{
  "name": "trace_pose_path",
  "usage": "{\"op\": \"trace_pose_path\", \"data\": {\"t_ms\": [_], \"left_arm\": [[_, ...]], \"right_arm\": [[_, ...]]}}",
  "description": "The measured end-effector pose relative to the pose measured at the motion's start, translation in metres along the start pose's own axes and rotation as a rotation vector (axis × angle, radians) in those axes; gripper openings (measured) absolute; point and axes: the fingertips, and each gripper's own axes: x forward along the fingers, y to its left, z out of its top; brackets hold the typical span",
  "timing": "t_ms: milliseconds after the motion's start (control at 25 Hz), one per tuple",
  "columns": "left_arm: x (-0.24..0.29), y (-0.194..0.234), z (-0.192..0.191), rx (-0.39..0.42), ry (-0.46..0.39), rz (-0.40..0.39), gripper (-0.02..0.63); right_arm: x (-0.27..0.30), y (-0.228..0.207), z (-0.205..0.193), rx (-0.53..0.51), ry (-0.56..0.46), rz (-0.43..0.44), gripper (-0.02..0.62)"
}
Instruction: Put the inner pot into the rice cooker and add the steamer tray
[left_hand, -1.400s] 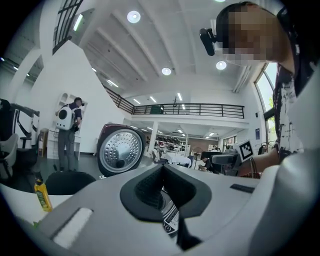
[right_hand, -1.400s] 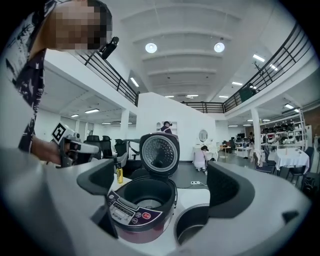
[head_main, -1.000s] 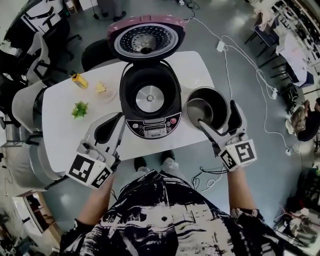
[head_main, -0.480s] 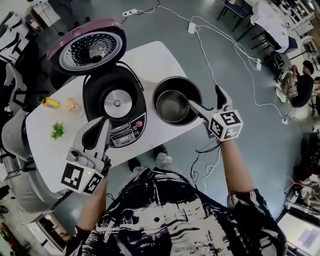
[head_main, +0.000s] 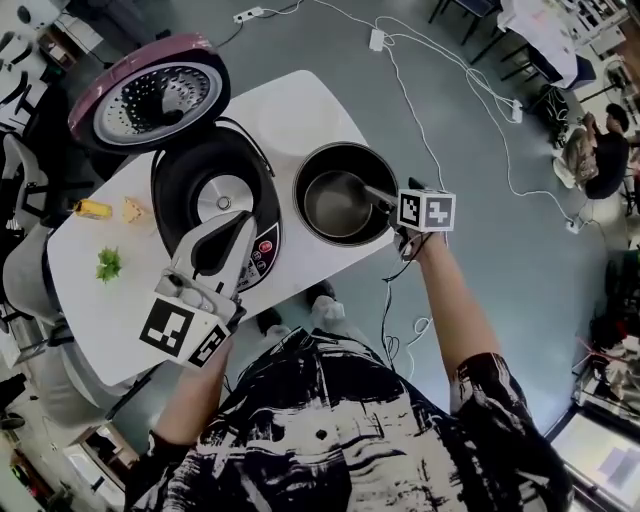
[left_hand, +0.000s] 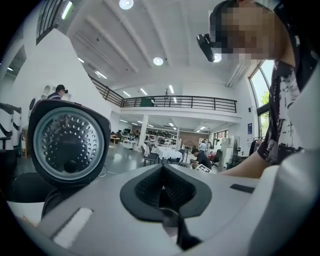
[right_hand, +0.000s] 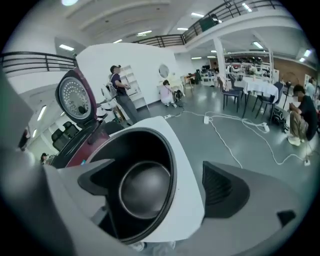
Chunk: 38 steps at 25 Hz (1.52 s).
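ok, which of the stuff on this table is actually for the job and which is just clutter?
Job: open rice cooker with pink lid; dark round metal inner pot; right hand-held gripper, jaws apart astride the pot's rim.
Lying about: small yellow item; pale yellow wedge; green leafy piece.

The right gripper (right_hand: 141, 169) is seen with its jaws held wide apart, astride the rim of the inner pot (right_hand: 145, 192). One jaw is placed inside the pot, the other outside, clear of its wall. The pot is set on a white table (right_hand: 189, 160), beside the rice cooker (right_hand: 82, 142), whose lid (right_hand: 75, 100) is raised.
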Motion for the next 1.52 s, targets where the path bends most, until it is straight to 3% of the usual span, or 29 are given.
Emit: {"op": "trace_pose_path", "data": {"t_ms": [200, 280, 440, 640, 720, 880, 1080, 1520], "left_arm": [[0.013, -0.008, -0.005, -0.009, 0.009, -0.029, 0.005], [0.014, -0.008, -0.004, -0.01, 0.008, -0.033, 0.005], [0.015, -0.004, -0.003, -0.015, 0.007, -0.031, 0.005], [0.014, -0.002, -0.006, -0.021, 0.004, -0.03, 0.005], [0.014, -0.003, -0.005, -0.024, 0.001, -0.032, 0.005], [0.012, 0.0, -0.004, -0.031, -0.002, -0.025, 0.005], [0.009, 0.006, -0.004, -0.037, -0.007, -0.009, 0.005], [-0.003, 0.017, -0.003, -0.055, -0.028, 0.005, 0.005]], "right_arm": [[0.024, -0.005, -0.018, 0.056, 0.12, 0.001, 0.527], [0.031, -0.007, -0.021, 0.057, 0.155, -0.011, 0.488], [0.038, -0.013, -0.028, 0.048, 0.231, -0.05, 0.363], [0.039, -0.027, -0.056, 0.049, 0.414, -0.121, 0.101], [0.039, -0.034, -0.06, 0.046, 0.471, -0.157, 0.034], [0.041, -0.037, -0.062, 0.004, 0.547, -0.212, 0.016], [0.039, -0.045, -0.062, 0.033, 0.54, -0.258, 0.003], [0.023, -0.046, -0.062, 0.138, 0.511, -0.205, 0.002]]}}
